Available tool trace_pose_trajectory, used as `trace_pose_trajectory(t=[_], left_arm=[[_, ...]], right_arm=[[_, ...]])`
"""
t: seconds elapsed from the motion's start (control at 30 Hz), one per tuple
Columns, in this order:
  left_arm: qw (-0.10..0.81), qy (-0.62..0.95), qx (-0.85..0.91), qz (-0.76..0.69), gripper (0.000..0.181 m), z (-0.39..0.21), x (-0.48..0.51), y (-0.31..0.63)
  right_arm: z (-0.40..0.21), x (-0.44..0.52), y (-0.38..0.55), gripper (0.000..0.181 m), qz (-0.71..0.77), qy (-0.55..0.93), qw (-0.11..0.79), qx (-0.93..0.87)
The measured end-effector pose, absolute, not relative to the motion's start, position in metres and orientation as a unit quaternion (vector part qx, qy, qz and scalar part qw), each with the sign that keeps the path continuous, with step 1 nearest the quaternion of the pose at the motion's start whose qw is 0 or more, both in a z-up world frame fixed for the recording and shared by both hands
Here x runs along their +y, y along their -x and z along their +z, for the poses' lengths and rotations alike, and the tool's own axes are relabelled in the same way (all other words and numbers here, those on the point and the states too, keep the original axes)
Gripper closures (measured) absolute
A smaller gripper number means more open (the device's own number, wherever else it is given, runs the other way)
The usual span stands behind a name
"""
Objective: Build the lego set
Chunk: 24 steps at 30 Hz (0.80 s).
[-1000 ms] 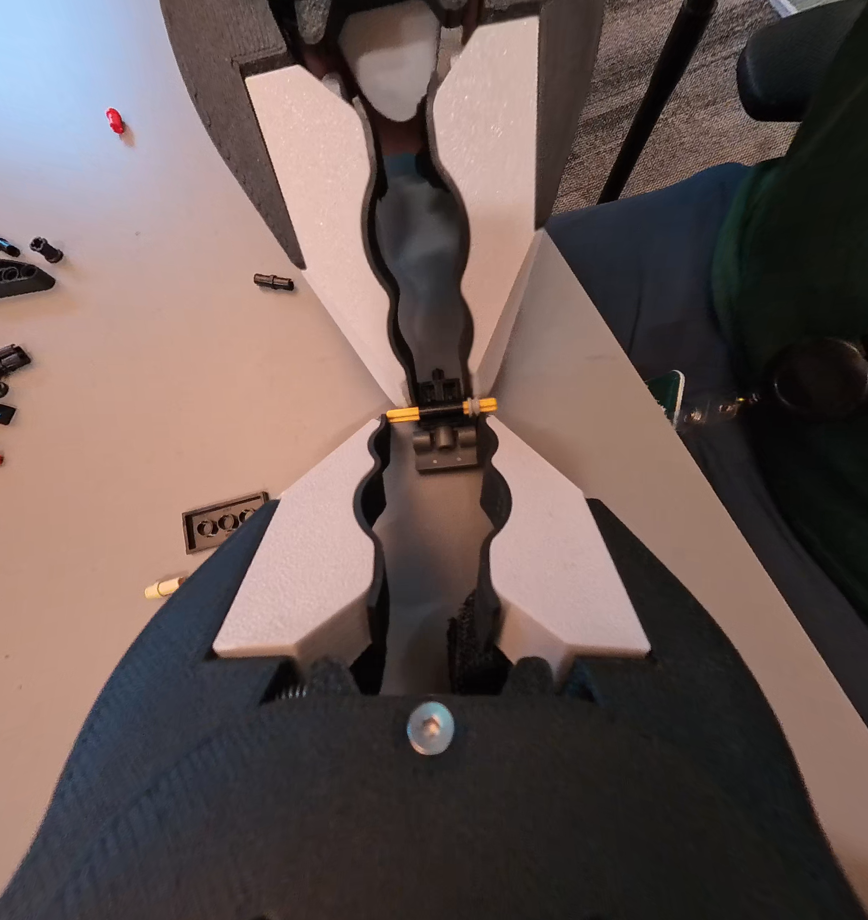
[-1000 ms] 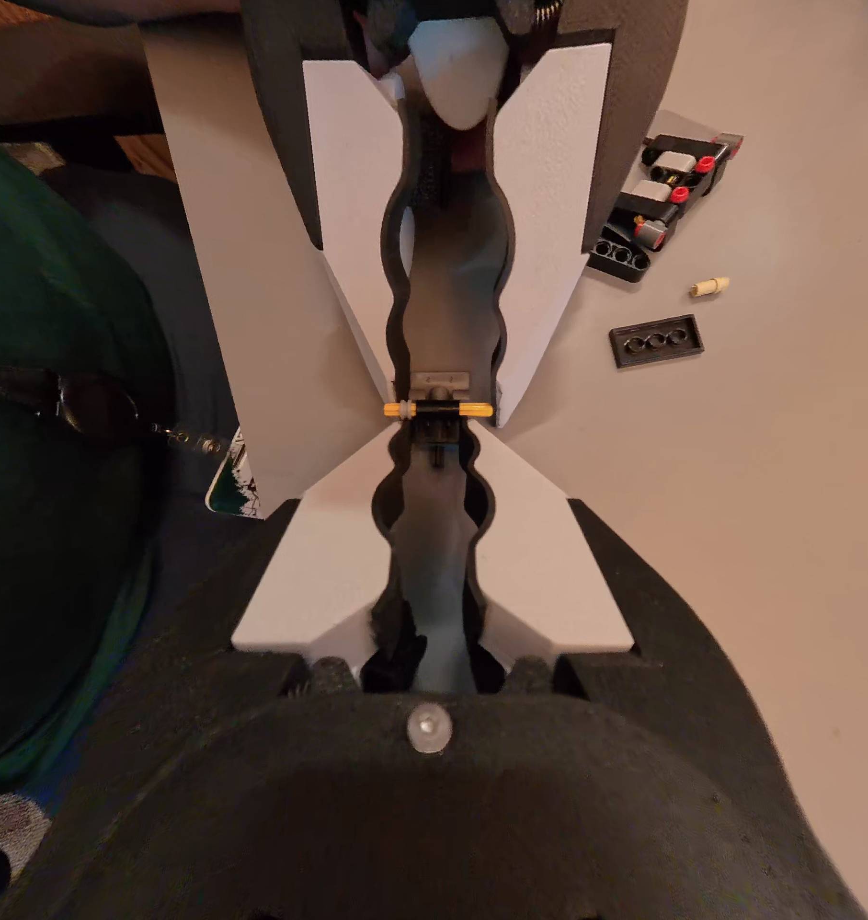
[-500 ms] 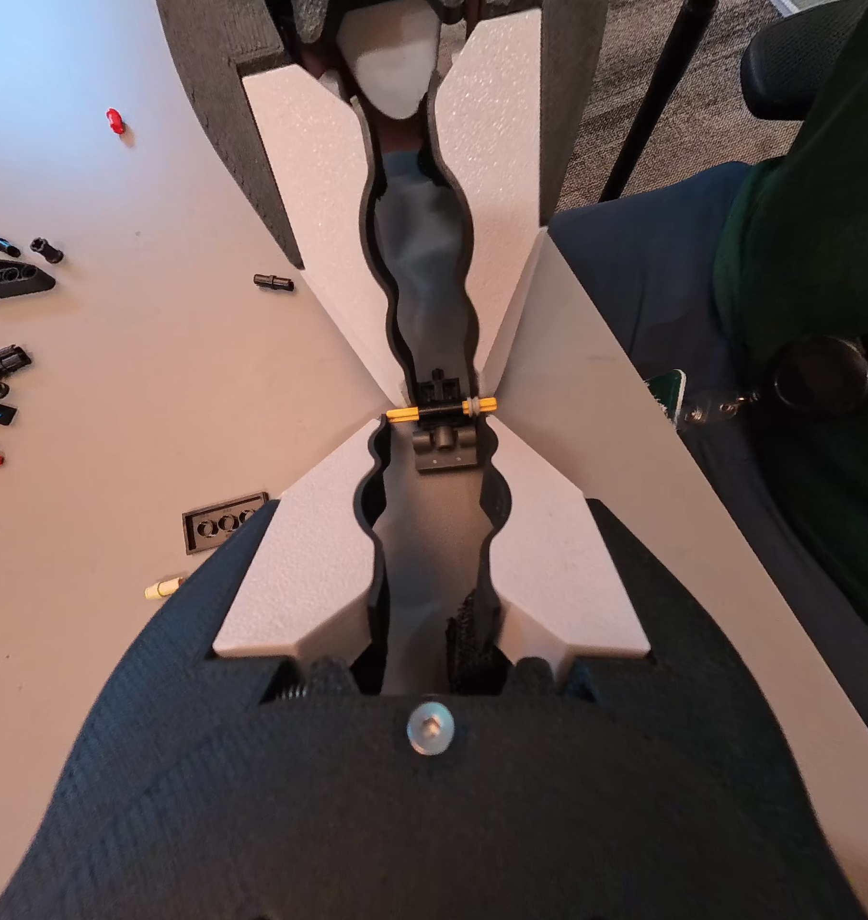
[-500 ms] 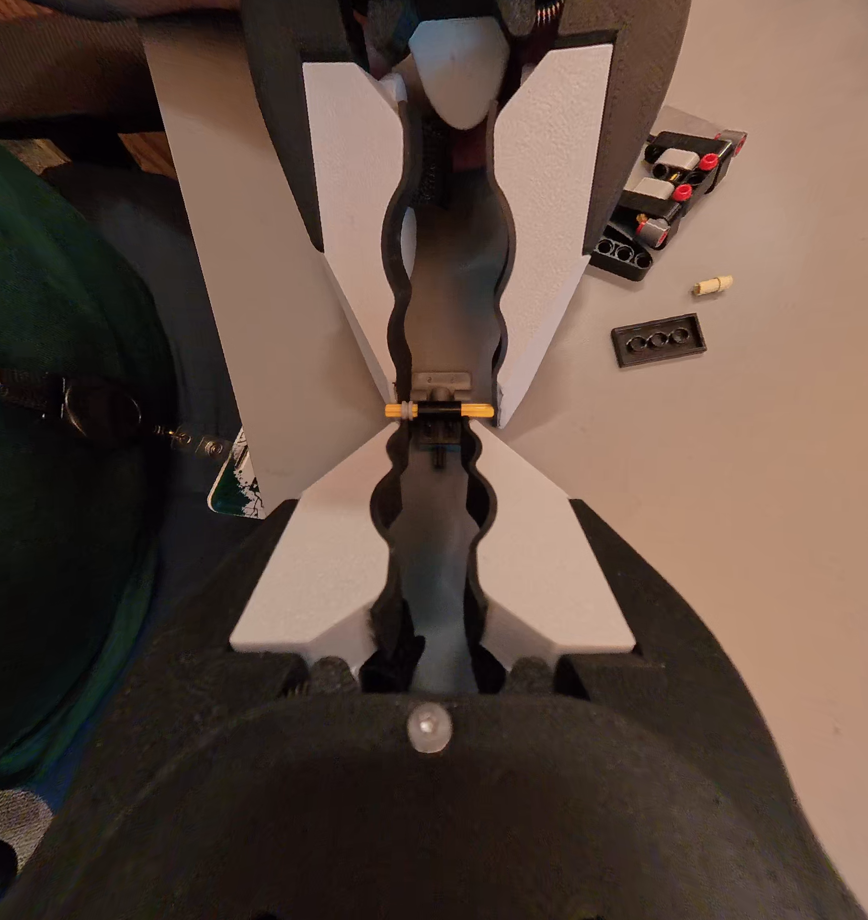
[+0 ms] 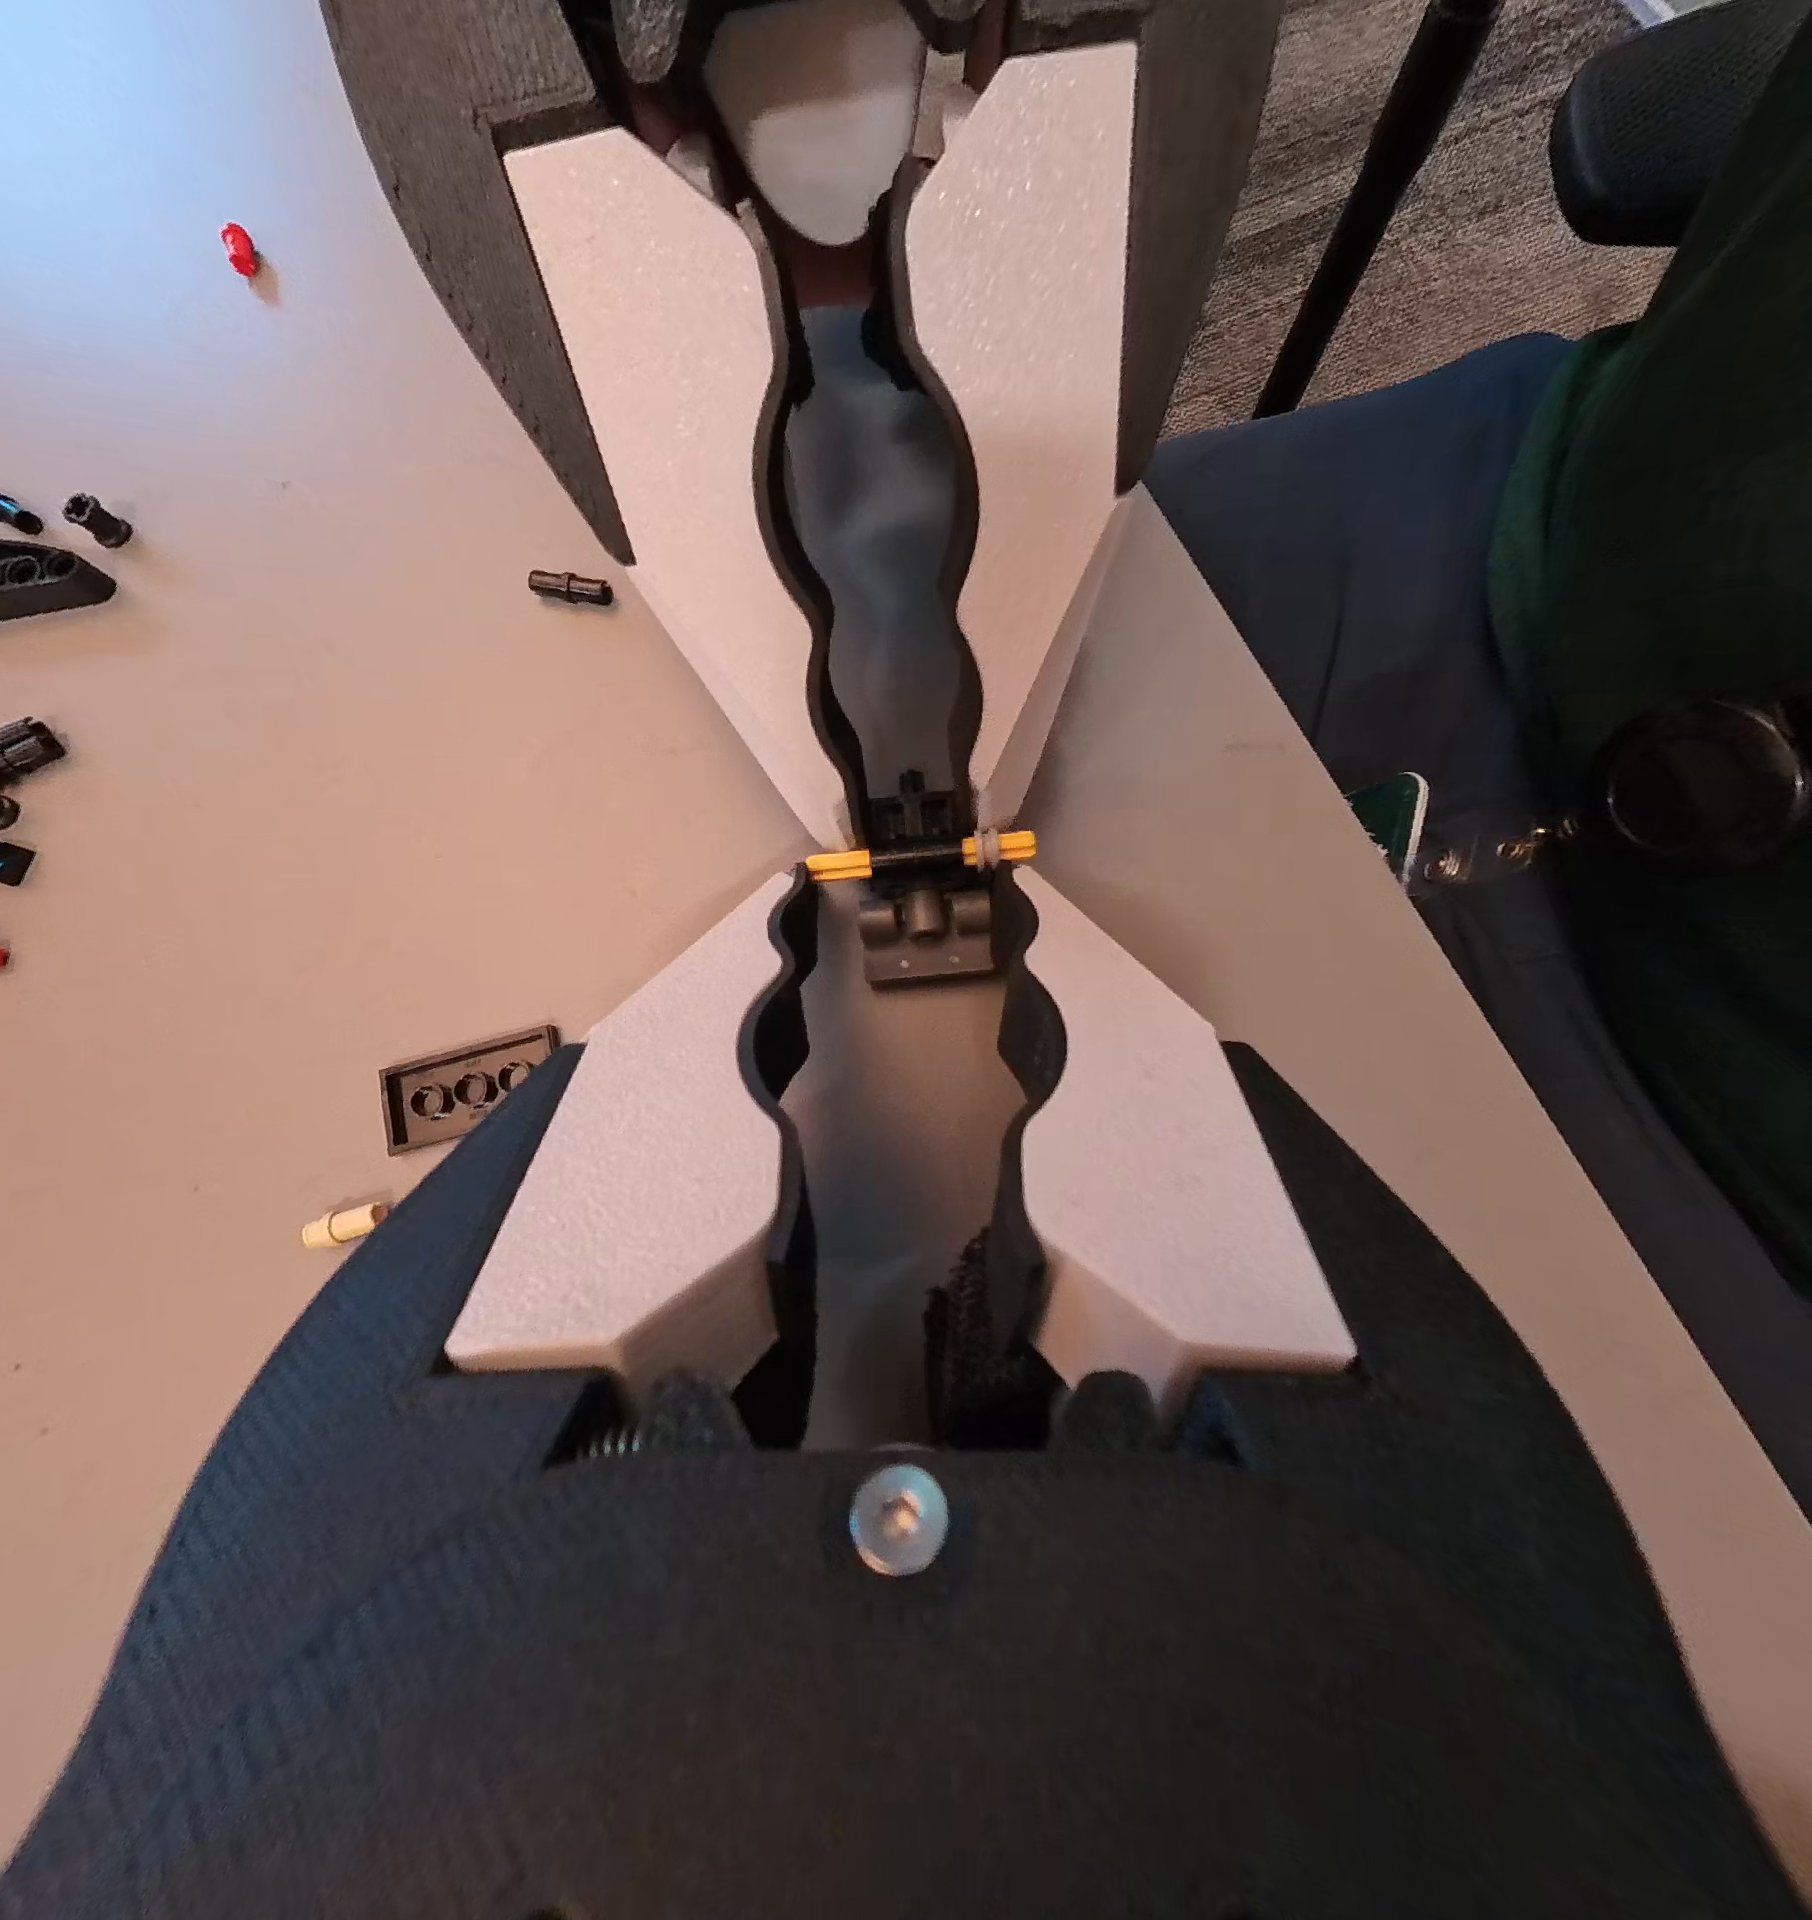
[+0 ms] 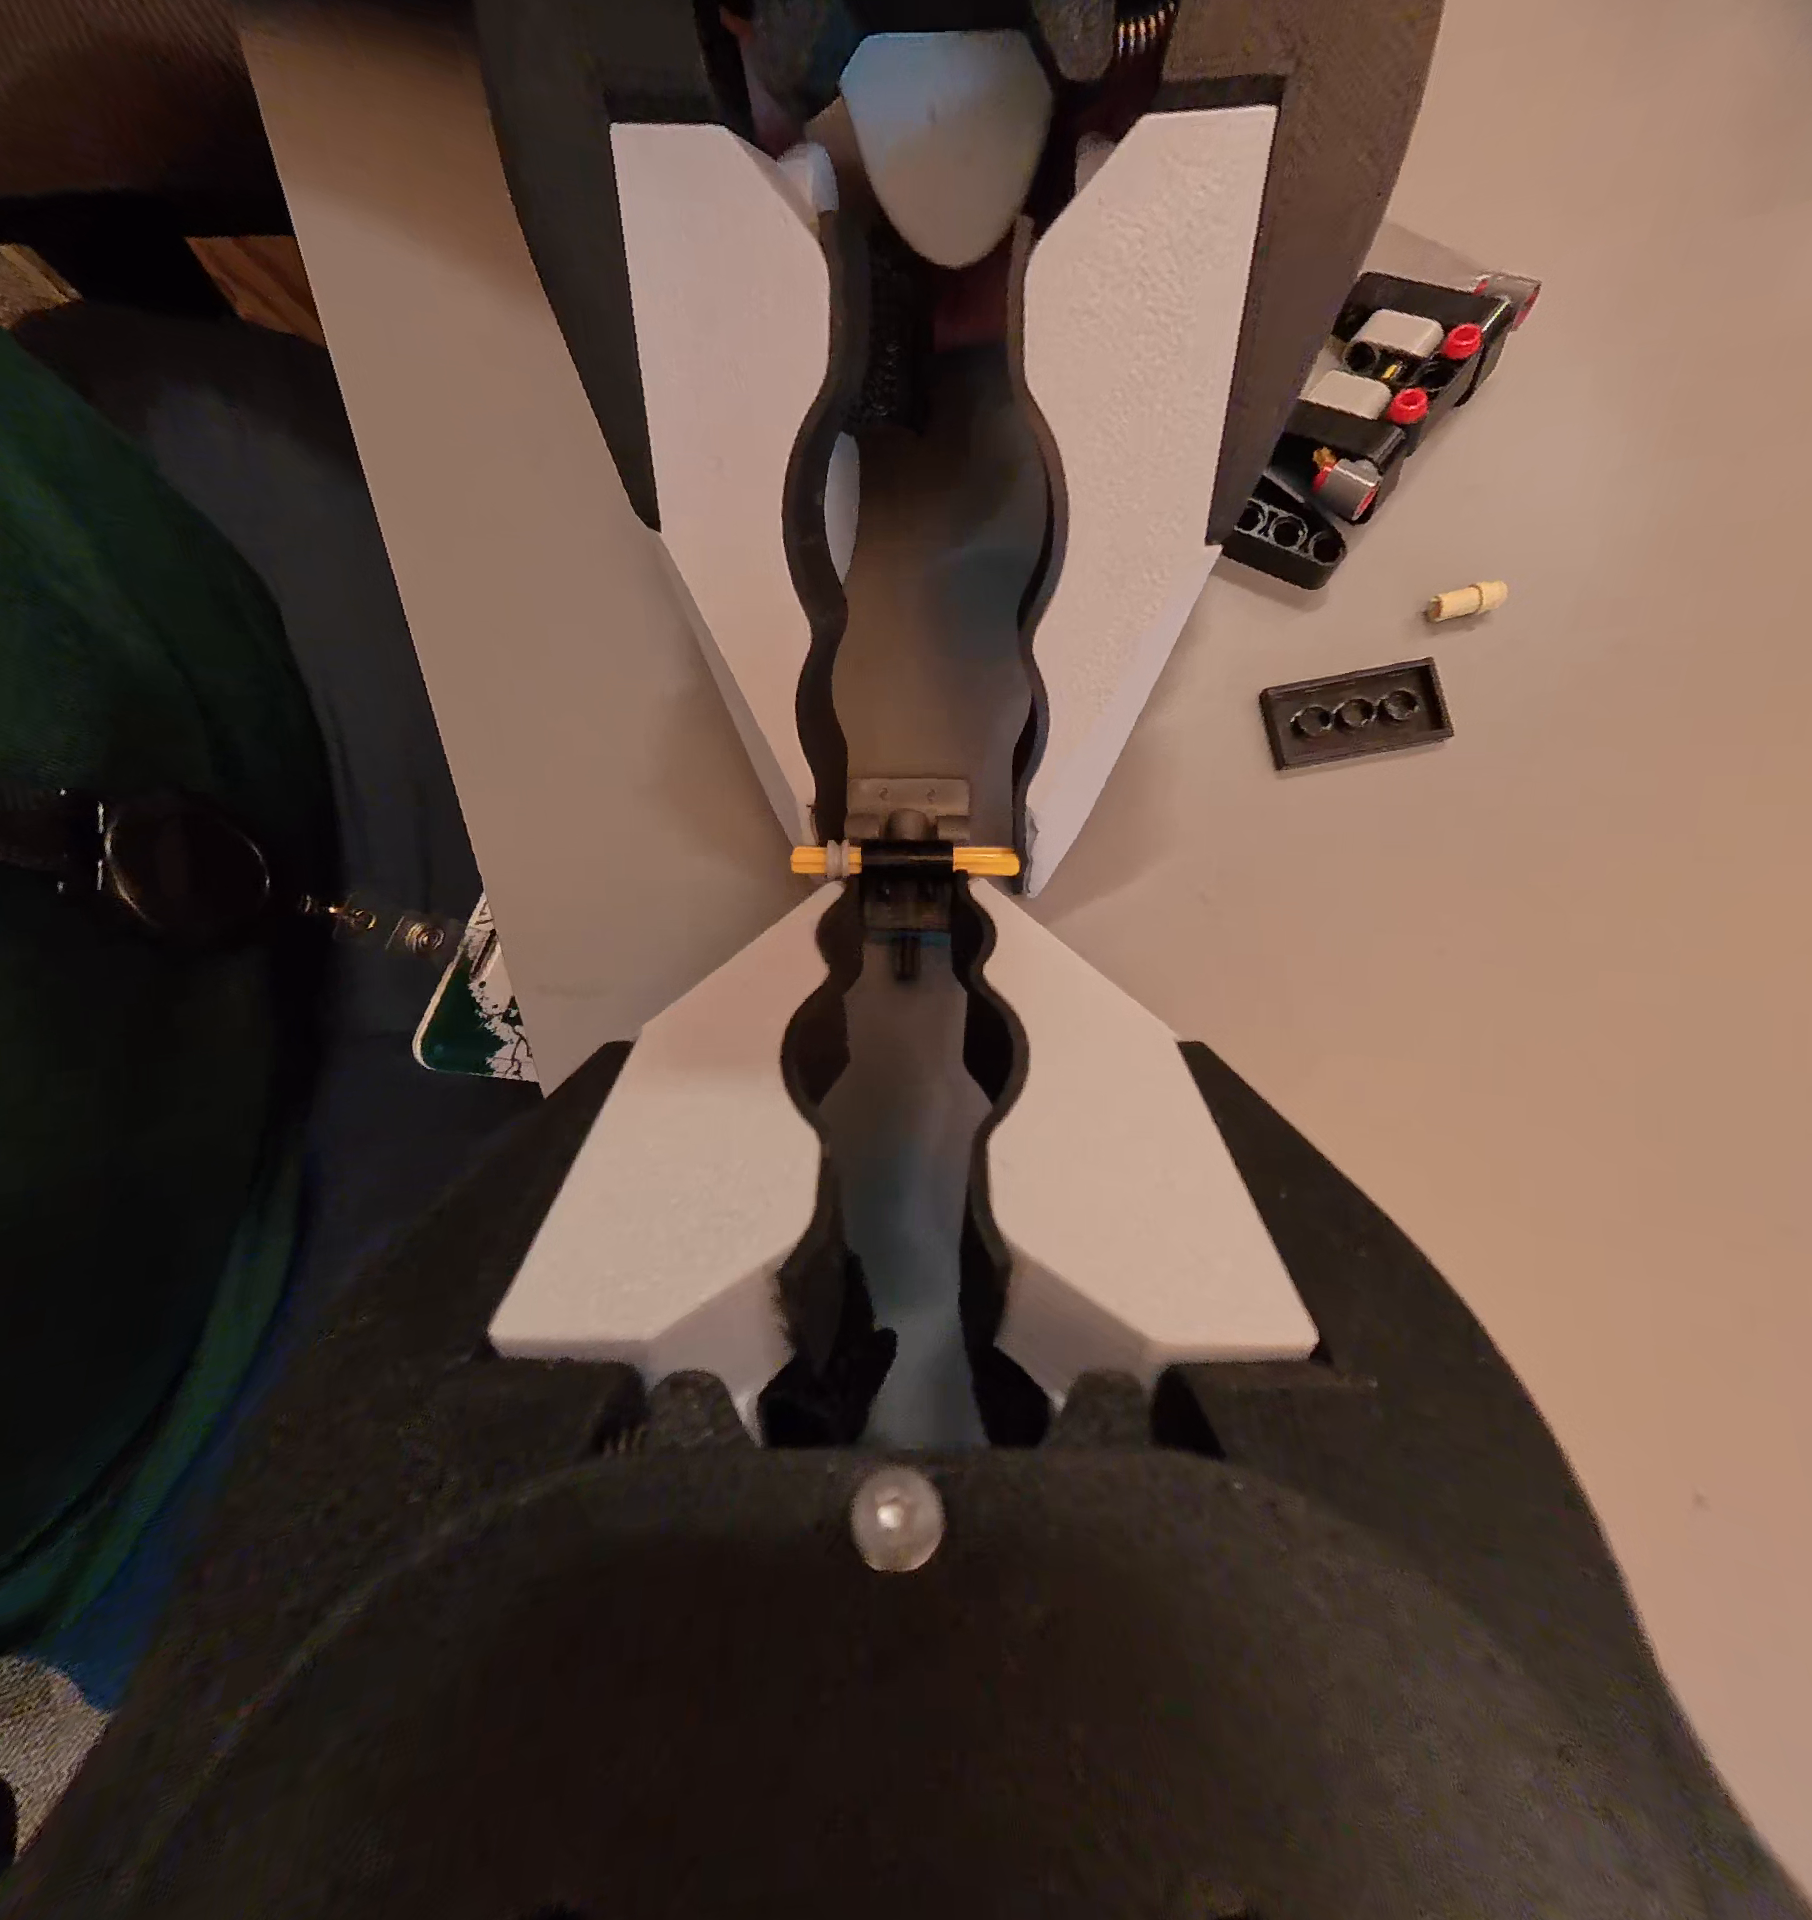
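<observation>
Left wrist view, nearest: left gripper (image 5: 923,914) closed narrow, tips clamped on the grey piece (image 5: 928,935) of a small lego assembly. Just beyond, a yellow axle (image 5: 840,864) running crosswise through a black connector (image 5: 912,821), that black part pinched in turn by the opposing right gripper (image 5: 912,800), tip to tip with the left. Assembly held above the table edge (image 5: 1245,790), clear of the surface.

Right wrist view, same junction from the other side: right gripper (image 6: 907,914) closed narrow on the black connector (image 6: 904,899); yellow axle (image 6: 985,859) across the tips; grey piece (image 6: 907,802) beyond, gripped by the left gripper (image 6: 907,821).

Further out on the beige table (image 5: 310,831), left wrist view: tan pin (image 5: 344,1223) and dark three-hole plate (image 5: 466,1089) just beside the gripper body; black pin (image 5: 569,587) near the far fingers; black beam (image 5: 19,592) and small black pins at the left edge; red stud (image 5: 240,249) farthest, well apart.

Right wrist view, far right: dark plate (image 6: 1354,714), tan pin (image 6: 1466,601), then a partly built black and grey block with red pins (image 6: 1401,405).

Beyond the table edge: seated person in green top (image 5: 1712,520).
</observation>
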<state>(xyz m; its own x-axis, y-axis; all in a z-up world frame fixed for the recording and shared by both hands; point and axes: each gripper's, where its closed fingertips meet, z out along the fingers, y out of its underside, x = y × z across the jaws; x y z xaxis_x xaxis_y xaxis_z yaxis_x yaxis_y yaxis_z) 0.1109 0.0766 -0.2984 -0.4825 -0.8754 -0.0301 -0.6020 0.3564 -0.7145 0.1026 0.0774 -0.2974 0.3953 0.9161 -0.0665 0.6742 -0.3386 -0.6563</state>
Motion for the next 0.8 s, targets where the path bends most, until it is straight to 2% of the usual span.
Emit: trace_pose_trajectory(t=[0.3, 0.47, 0.8], left_arm=[[0.208, 0.463, 0.796, -0.329, 0.149, -0.2984, 0.0768, -0.112], [0.207, 0.464, 0.795, -0.33, 0.149, -0.2984, 0.0767, -0.1127], [0.203, 0.466, 0.795, -0.33, 0.149, -0.2983, 0.0764, -0.1126]], right_arm=[[-0.2973, 0.0773, -0.1036, 0.166, 0.226, 0.789, 0.278, -0.499], [-0.296, 0.0728, -0.1029, 0.156, 0.247, 0.787, 0.272, -0.495], [-0.2965, 0.0746, -0.1038, 0.163, 0.227, 0.798, 0.247, -0.501]])
